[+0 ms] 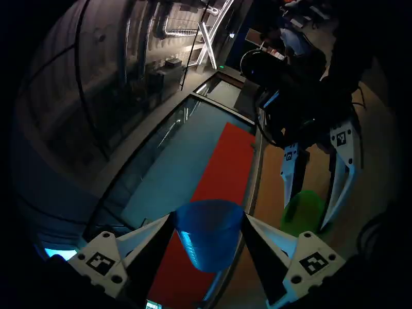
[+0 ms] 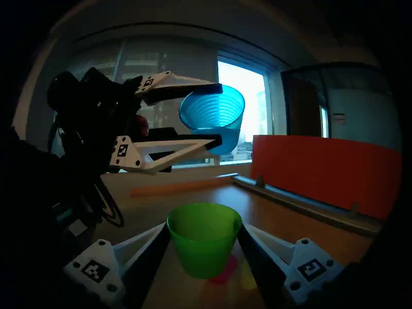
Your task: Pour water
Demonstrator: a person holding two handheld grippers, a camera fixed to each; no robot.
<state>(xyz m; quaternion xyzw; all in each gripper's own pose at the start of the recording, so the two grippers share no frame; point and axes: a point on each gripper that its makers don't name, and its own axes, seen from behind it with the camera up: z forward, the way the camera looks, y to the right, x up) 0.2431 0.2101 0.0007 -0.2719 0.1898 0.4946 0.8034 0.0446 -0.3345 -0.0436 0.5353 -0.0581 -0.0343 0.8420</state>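
Left tool (image 1: 208, 220) clamped on blue cup (image 1: 208, 244), held aloft and tipped sideways. Right tool (image 2: 204, 227) closed around green cup (image 2: 204, 247), upright, apparently resting on desk (image 2: 288, 216); light is dim.

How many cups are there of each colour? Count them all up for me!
blue cup: 1
green cup: 1
Total: 2 cups

Wooden table (image 2: 288, 216), orange strip (image 2: 180, 186), green cup (image 2: 204, 239)
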